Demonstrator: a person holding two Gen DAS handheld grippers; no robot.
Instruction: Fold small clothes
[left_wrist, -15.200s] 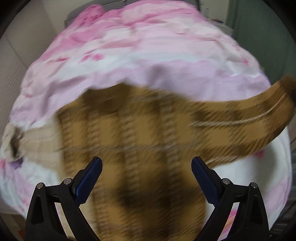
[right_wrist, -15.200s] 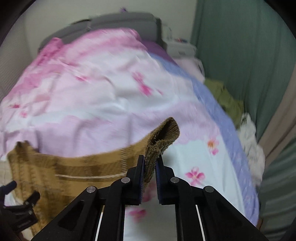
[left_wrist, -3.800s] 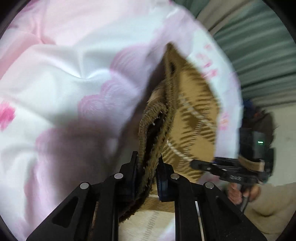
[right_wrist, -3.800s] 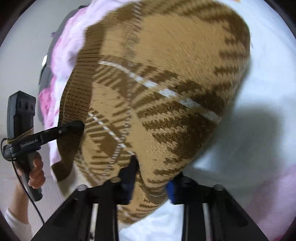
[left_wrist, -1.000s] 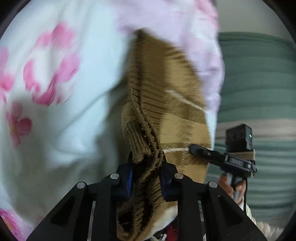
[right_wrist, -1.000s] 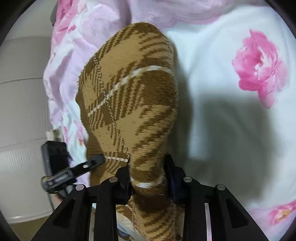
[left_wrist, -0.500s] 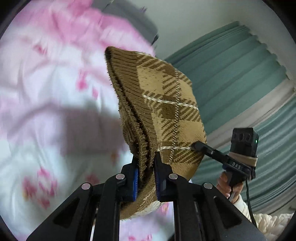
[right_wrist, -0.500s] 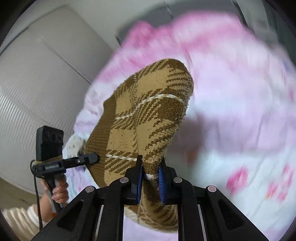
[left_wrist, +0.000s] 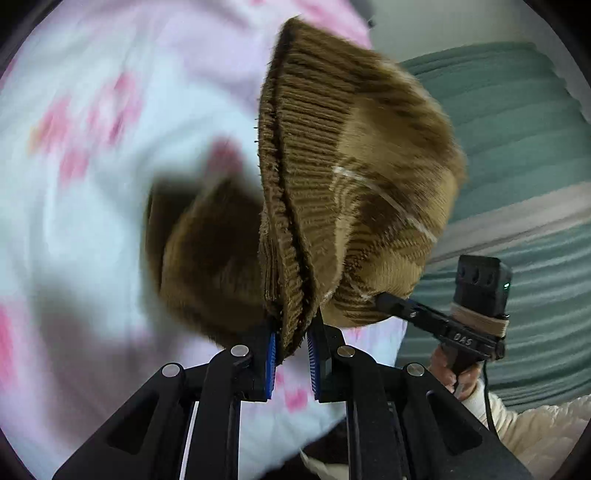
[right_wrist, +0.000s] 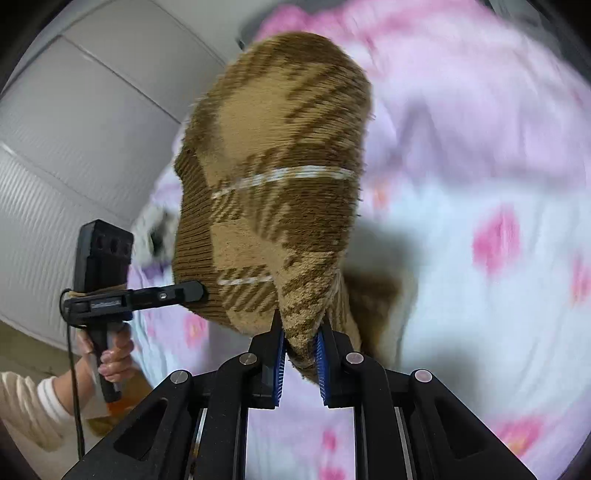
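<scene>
A small brown and tan plaid knit garment (left_wrist: 354, 177) hangs folded between both grippers, lifted above the bed. My left gripper (left_wrist: 291, 343) is shut on its ribbed edge. My right gripper (right_wrist: 300, 341) is shut on the other end of the garment (right_wrist: 273, 192). In the left wrist view the right gripper (left_wrist: 384, 297) shows, held by a hand and pinching the fabric. In the right wrist view the left gripper (right_wrist: 199, 290) pinches the ribbed hem. A lower part of the garment (left_wrist: 207, 258) droops under the left gripper.
A pink and white floral bedspread (left_wrist: 92, 147) lies under the garment and also shows in the right wrist view (right_wrist: 480, 221). Green curtains (left_wrist: 517, 147) stand behind the right hand. A white panelled wall (right_wrist: 74, 129) is at the left of the bed.
Both grippers have kept their hold and swung the garment; the view is blurred with motion. The folded cloth now hangs closer to the bedspread with a part drooping below.
</scene>
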